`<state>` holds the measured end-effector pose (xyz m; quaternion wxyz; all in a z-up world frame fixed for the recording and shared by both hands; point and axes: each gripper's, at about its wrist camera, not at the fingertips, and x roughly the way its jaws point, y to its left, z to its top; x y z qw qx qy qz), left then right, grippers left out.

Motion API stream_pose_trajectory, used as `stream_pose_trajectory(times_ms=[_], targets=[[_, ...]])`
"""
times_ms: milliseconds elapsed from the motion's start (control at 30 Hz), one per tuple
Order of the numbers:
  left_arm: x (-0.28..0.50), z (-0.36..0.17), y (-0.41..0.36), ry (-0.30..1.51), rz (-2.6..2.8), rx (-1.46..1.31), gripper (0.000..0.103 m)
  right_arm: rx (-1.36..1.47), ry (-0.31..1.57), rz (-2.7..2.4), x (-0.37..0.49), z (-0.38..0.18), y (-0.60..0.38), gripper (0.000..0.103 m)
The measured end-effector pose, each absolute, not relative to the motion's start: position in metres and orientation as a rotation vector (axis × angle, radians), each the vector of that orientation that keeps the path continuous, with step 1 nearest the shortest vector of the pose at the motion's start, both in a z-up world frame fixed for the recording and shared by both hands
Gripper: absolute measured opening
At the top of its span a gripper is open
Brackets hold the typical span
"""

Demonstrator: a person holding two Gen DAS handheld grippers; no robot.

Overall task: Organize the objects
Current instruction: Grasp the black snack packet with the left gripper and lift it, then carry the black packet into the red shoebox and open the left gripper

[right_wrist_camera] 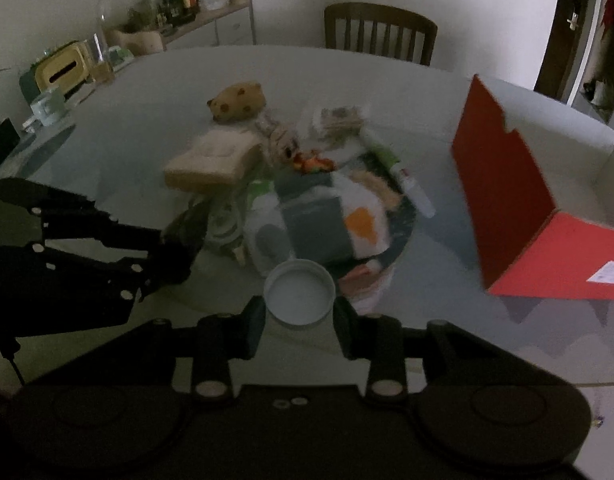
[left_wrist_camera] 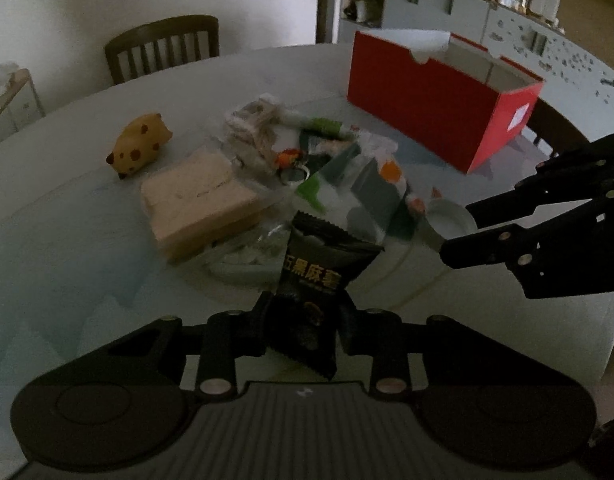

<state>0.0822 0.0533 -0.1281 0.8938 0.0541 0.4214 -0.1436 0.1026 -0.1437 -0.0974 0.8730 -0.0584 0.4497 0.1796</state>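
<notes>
Pale glass table (left_wrist_camera: 59,248), dim room, wooden chair (left_wrist_camera: 163,46) behind. My left gripper (left_wrist_camera: 303,320) pinches a black snack packet (left_wrist_camera: 313,280), long axis pointing away from me toward the clutter. My right gripper (right_wrist_camera: 299,320) clasps a white lid (right_wrist_camera: 299,292), hollow up. Red box (left_wrist_camera: 439,120) stands open; contents hidden.

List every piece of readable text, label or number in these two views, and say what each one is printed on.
"五黑麻" plus a fourth character too blurred to read: gold print on the black snack packet held in the left gripper.
Smaller line under it: too blurred to read.
White sticker on the end of the red box: print too small to read.
White tube: markings blurred.
White lid in the right gripper: no text.
</notes>
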Motion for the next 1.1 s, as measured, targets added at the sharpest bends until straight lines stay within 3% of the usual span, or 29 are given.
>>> stream_pose_trajectory(times_ms=[700, 1100], targets=[[0.115, -0.054, -0.049, 0.735, -0.255, 0.111, 0.03, -0.019, 0.756, 0.273, 0.118, -0.026, -0.262, 0.036], [0.171, -0.033, -0.116, 0.703, -0.328, 0.173, 0.03, -0.055, 0.697, 0.186, 0.151, -0.015, -0.316, 0.036]])
